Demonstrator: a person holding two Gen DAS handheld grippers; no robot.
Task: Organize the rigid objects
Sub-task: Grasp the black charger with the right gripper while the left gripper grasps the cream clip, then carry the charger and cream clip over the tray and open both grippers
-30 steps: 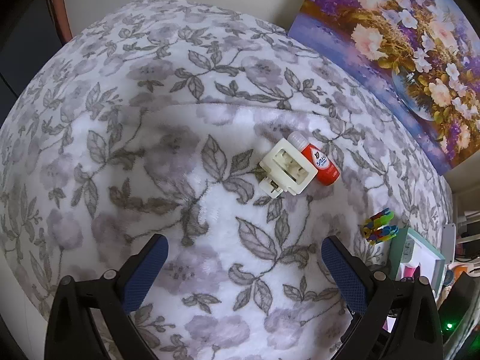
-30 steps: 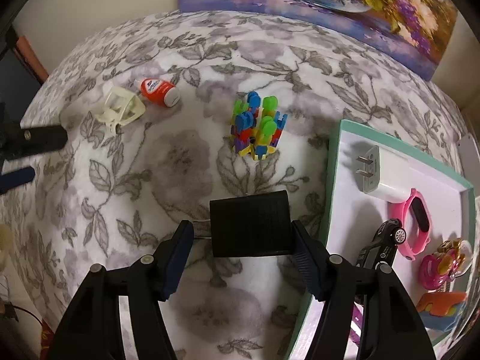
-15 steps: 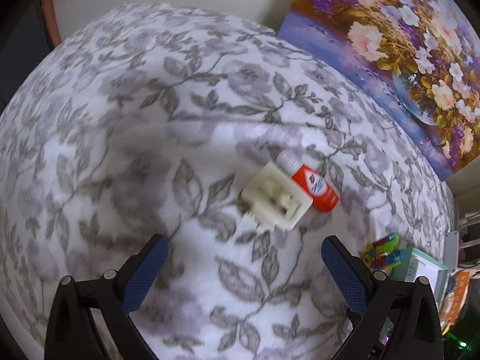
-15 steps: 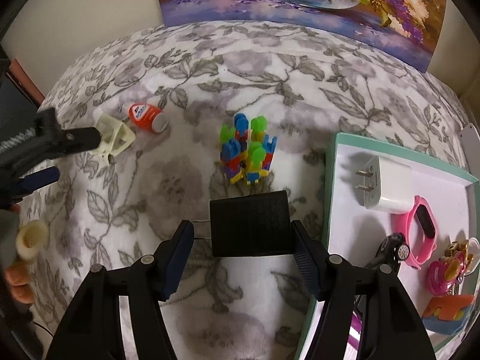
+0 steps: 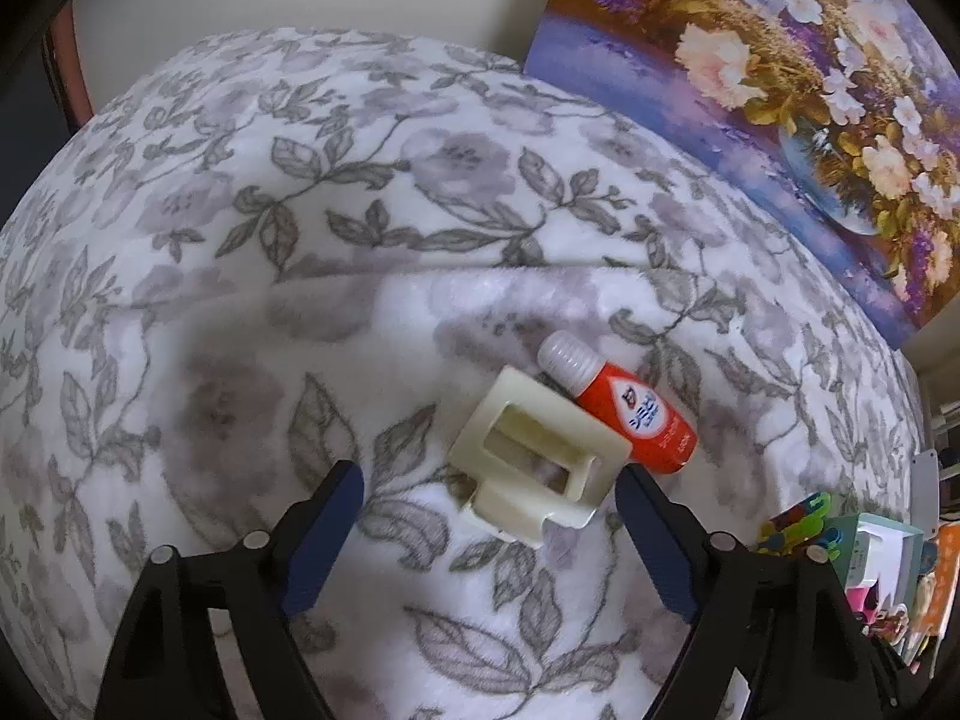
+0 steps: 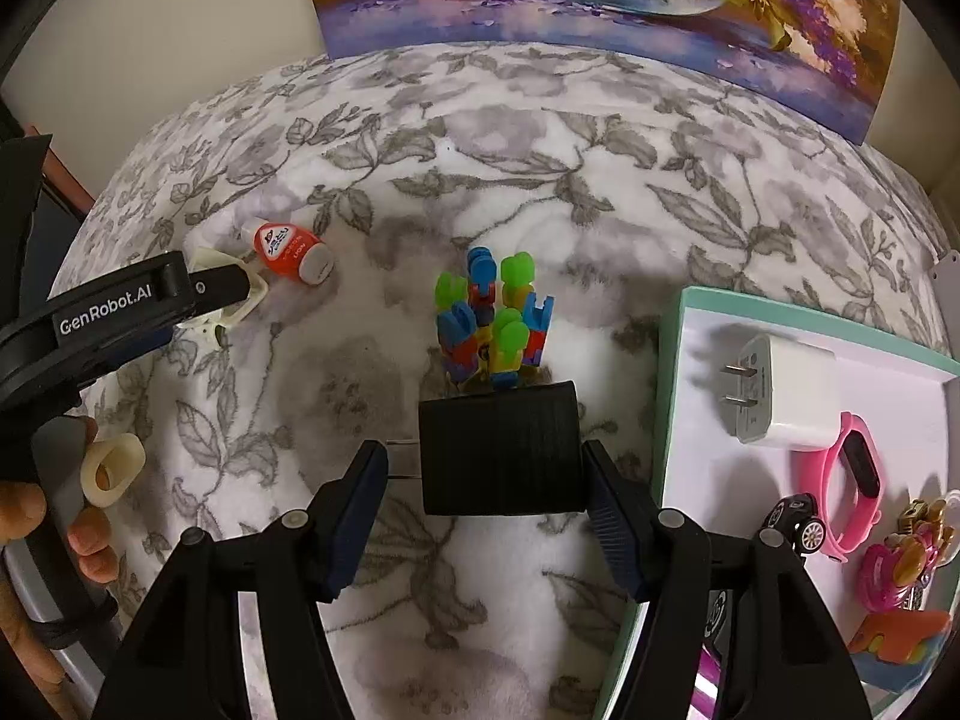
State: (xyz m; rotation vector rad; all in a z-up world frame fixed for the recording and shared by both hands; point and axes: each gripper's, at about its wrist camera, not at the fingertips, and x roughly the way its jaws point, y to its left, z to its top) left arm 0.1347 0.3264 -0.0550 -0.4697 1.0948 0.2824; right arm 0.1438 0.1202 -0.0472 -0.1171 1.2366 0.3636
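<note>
A cream hair clip (image 5: pixel 534 462) lies on the floral blanket, touching a red bottle with a white cap (image 5: pixel 624 408). My left gripper (image 5: pixel 486 510) is open, and the clip's near end sits between its blue fingertips. In the right wrist view the left gripper (image 6: pixel 228 300) hangs over the clip (image 6: pixel 240 315), beside the bottle (image 6: pixel 288 249). My right gripper (image 6: pixel 486 480) is shut on a black block (image 6: pixel 501 447), just in front of a cluster of colourful toy bricks (image 6: pixel 492 324).
A teal-rimmed white tray (image 6: pixel 666 390) at the right holds a white charger (image 6: pixel 780 396), a pink watch (image 6: pixel 852 468), a toy car (image 6: pixel 792 516) and small toys. A flower painting (image 5: pixel 780 90) leans against the wall. A hand (image 6: pixel 24 516) holds the left gripper's handle.
My left gripper moved forward and down, so the clip now sits between its open fingers. The right gripper, still holding the black block, drifted slightly closer to the toy bricks.
</note>
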